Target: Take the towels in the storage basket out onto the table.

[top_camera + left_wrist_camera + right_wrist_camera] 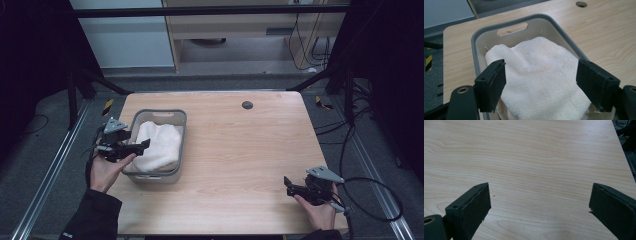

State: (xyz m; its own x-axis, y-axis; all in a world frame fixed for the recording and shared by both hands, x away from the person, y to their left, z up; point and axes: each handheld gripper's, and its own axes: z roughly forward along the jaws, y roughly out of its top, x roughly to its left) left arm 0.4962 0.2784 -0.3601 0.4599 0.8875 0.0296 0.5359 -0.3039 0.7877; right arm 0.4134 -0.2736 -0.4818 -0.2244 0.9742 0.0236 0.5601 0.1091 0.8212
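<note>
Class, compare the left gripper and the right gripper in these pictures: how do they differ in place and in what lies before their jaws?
The left gripper hangs at the grey basket, at the table's left edge; the right gripper sits low near the table's front right corner. In the left gripper view the jaws frame the white towel; in the right gripper view they frame bare wood. Both are black, hand-held, and open with nothing between the pads.

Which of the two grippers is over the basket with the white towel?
The left gripper. Its open jaws reach over the grey basket above the white towel, while the right gripper is over bare table near its right edge.
</note>
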